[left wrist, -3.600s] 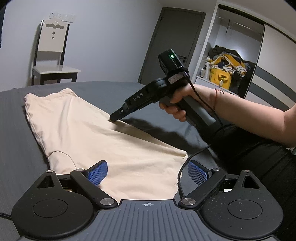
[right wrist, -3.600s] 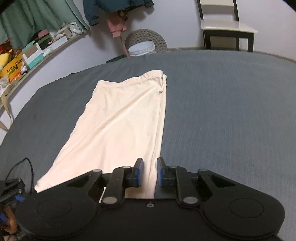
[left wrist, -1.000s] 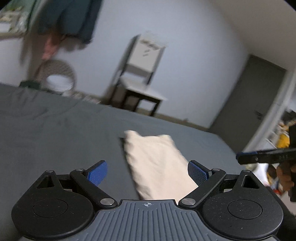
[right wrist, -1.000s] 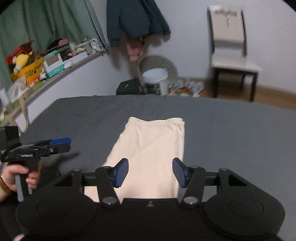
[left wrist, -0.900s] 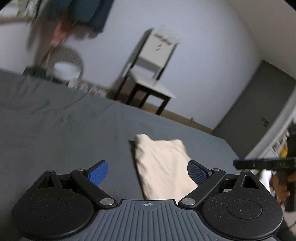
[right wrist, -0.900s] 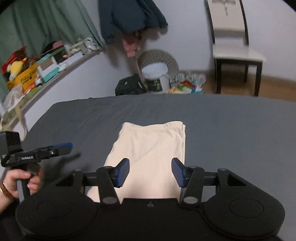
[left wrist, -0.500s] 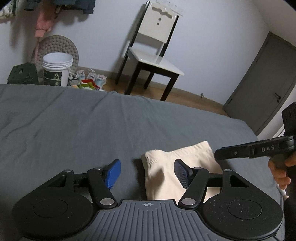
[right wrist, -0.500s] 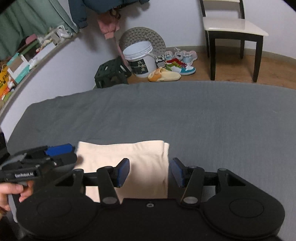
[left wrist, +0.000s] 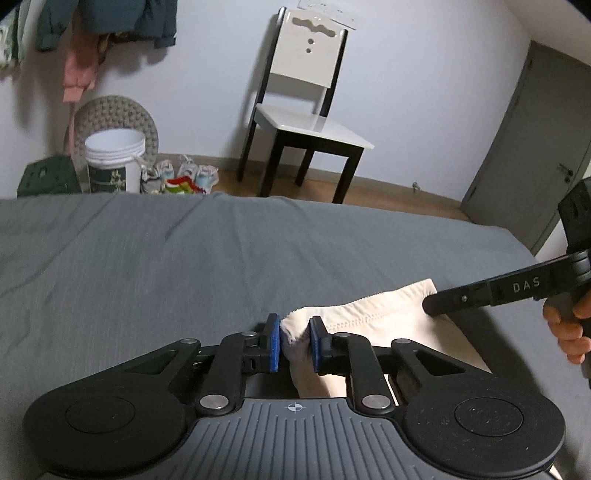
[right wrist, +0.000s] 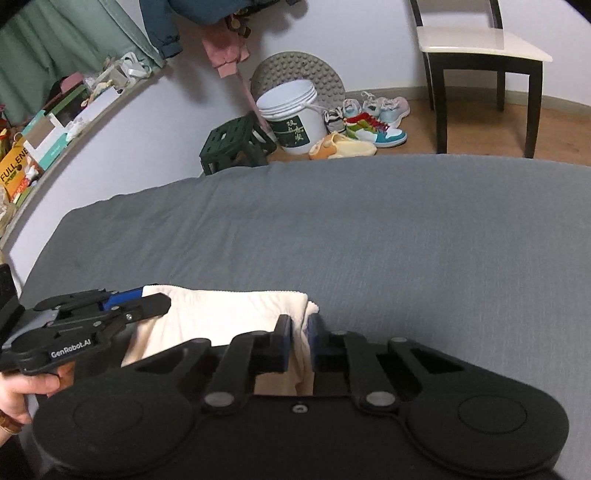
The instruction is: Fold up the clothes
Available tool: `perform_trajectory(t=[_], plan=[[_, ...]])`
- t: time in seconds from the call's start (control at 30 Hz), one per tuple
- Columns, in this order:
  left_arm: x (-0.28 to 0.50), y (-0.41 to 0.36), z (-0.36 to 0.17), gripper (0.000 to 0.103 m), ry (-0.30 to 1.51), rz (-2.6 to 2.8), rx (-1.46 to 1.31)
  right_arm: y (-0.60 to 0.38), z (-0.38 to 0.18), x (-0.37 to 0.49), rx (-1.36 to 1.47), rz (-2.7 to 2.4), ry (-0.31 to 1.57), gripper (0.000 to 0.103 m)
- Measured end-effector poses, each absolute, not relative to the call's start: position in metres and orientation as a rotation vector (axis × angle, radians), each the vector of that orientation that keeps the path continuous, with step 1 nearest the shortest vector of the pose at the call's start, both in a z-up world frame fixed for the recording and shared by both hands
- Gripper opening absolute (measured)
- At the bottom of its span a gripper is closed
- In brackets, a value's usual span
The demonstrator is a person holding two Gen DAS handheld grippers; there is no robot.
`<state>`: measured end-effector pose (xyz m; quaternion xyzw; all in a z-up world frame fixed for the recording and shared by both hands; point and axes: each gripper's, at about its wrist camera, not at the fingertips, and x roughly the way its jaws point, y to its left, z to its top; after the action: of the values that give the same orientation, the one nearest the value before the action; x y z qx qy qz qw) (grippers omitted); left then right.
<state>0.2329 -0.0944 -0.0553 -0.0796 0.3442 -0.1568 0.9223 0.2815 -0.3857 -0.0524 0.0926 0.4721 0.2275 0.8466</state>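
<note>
- Left gripper (left wrist: pixel 293 345): nearest item in the left wrist view; blue pads pressed on the left far corner of the cream garment (left wrist: pixel 373 321), cloth bunched between them.
- Right gripper (right wrist: pixel 299 341): nearest item in the right wrist view; pads clamped on the garment's right far corner, a strip of cloth running down between the fingers.
- Cream garment (right wrist: pixel 221 317): folded flat, lying on the grey bed (right wrist: pixel 369 229) near its close edge; hemmed far edge runs straight between the two gripped corners.
- Right gripper seen from the left wrist view (left wrist: pixel 430 305): black bar marked "DAS", tip on the garment's right side; a person's hand (left wrist: pixel 569 325) holds its handle.
- Left gripper seen from the right wrist view (right wrist: pixel 147 299): black body marked "GenRobot.AI", blue pad at the garment's left corner; a hand (right wrist: pixel 26 391) under it.
- Grey bed (left wrist: pixel 184 258): bare sheet stretching beyond the garment to the far edge, faint creases.
- Beyond the bed, on wooden floor: dark green stool (right wrist: pixel 236 146), white bucket (right wrist: pixel 295 116) with a round grey mat (right wrist: pixel 299 72) behind it, pairs of shoes (right wrist: pixel 365 125).
- Chair (left wrist: pixel 306 107): white seat and back, dark legs, against the far wall, right of the bucket.
- Hanging clothes (left wrist: pixel 107 22): dark and pink items on the wall above the bucket.
- Grey door (left wrist: pixel 532 140): far right of the chair.
</note>
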Motion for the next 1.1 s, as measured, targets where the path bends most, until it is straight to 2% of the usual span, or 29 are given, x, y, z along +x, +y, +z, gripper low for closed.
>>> perform_trajectory(t=[0.3,0.6,0.97,1.1], plan=[[0.185,-0.101,-0.003,0.016,0.545,-0.453,-0.032,-0.403,-0.015,0.232,0.182,0.600,0.814,0.007],[0.093,-0.097,0.038,0.016,0.453,-0.650,0.116,-0.419,0.018,0.134,0.061,0.713,0.695,0.007],[-0.021,-0.145,0.010,0.017,0.574,-0.807,0.379,-0.410,-0.026,0.020,-0.176,0.688,0.811,0.008],[-0.042,-0.149,0.010,0.017,0.577,-0.782,0.403,-0.409,-0.031,0.003,-0.199,0.626,0.796,0.018]])
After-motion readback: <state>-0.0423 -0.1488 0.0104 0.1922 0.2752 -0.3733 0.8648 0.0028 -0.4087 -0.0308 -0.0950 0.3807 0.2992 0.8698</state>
